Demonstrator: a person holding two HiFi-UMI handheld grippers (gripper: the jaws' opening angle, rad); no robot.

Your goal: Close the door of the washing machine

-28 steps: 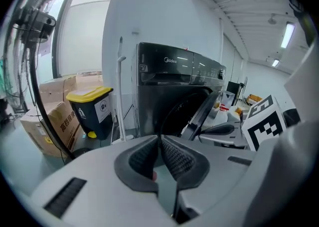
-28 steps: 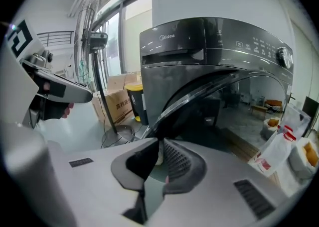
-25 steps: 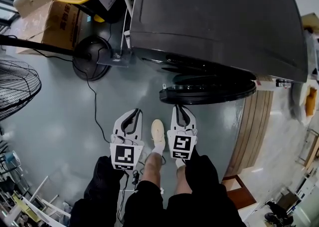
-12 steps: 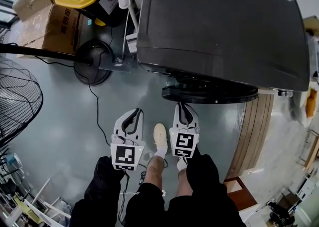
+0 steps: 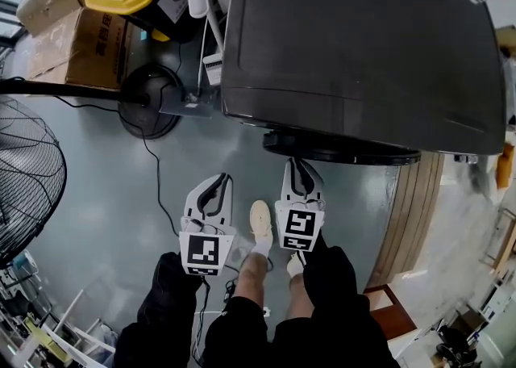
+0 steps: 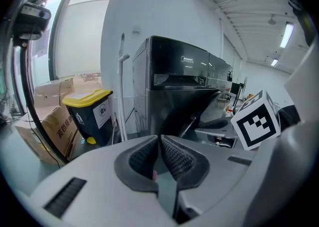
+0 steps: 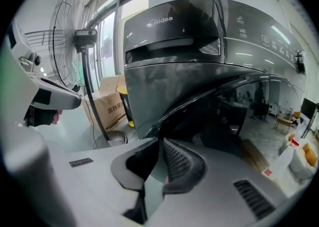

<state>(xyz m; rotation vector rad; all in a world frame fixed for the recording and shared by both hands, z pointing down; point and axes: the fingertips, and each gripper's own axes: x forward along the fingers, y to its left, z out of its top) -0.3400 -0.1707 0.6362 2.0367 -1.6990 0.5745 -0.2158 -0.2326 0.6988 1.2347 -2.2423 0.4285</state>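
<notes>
Door: the round door (image 5: 347,148) of the washing machine (image 5: 363,35) has swung in over the last second. It stuck well out from the front a moment ago; now only a thin dark crescent shows below the machine's front edge.
Right gripper: my right gripper (image 5: 298,166) has followed the door forward, and its tip now sits at the door's outer rim. Its jaws are pressed almost together with nothing between them, so I read this as a nudge with the closed tip and not a grip. I cannot tell for sure that it touches.
Left gripper: my left gripper (image 5: 219,182) has also drifted forward. It hangs over the bare floor (image 5: 105,197), well apart from the door, with its pads together and empty.
What it means: the door looks nearly home but still slightly ajar, and I judge the latch has not caught.
Next: probably a short, firm push on the rim, straight toward the machine.
Risk: the closed tip could slide off the curved rim.
</notes>
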